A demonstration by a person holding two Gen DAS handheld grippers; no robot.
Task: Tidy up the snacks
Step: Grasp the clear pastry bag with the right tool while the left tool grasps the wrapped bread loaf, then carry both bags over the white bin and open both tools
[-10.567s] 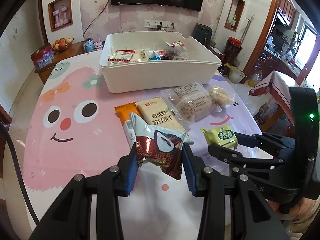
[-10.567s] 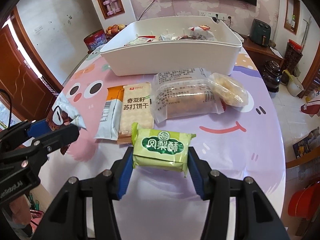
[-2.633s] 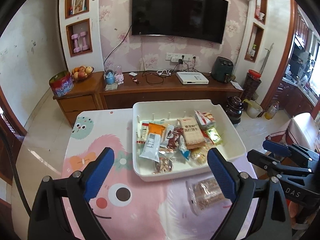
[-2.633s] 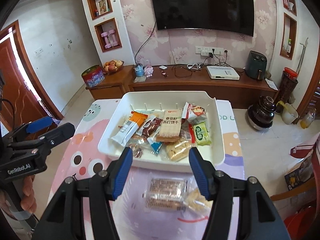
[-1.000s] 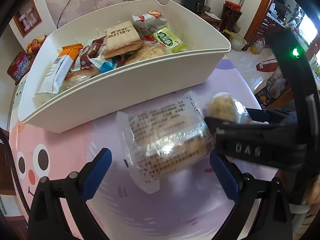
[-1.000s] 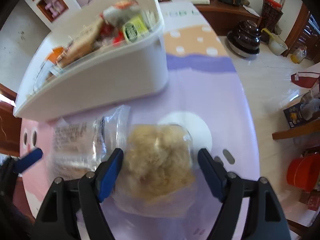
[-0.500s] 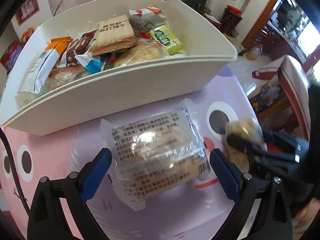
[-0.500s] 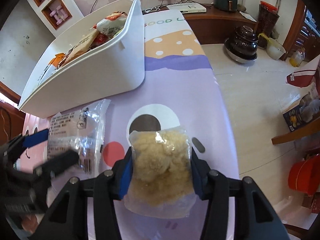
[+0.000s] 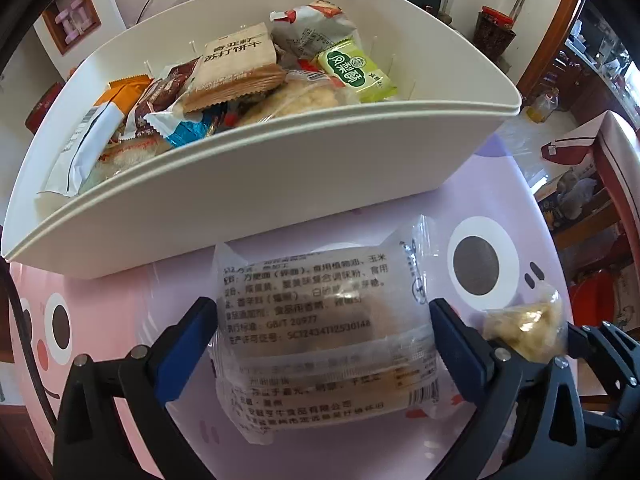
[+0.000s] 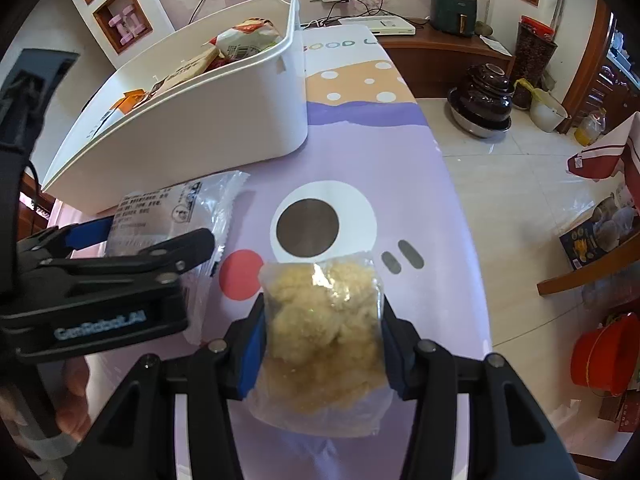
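Left gripper (image 9: 322, 354) astride a clear-wrapped bread package (image 9: 320, 332) lying on the cartoon tablecloth (image 9: 400, 216), blue pads (image 9: 188, 344) at either end of the wrapper, touching or nearly so; whether actually clamped cannot be told. Package printed with black Chinese text, set just in front of the white plastic bin (image 9: 256, 184). Right gripper (image 10: 322, 344) clamped on a small clear bag of pale yellow crumbly snack (image 10: 324, 320), held above the purple part of the cloth, near a printed cartoon eye (image 10: 308, 228). Same bag visible in the left wrist view at far right, beside the left gripper's right finger. Bin heaped with snacks: a tan soda cracker pack (image 9: 236, 64), a green pastry packet (image 9: 352, 70), a brown-and-white wrapper (image 9: 160, 96), an orange-and-white packet (image 9: 88, 132). Red bucket (image 10: 604, 356) on the tiled floor to the right.
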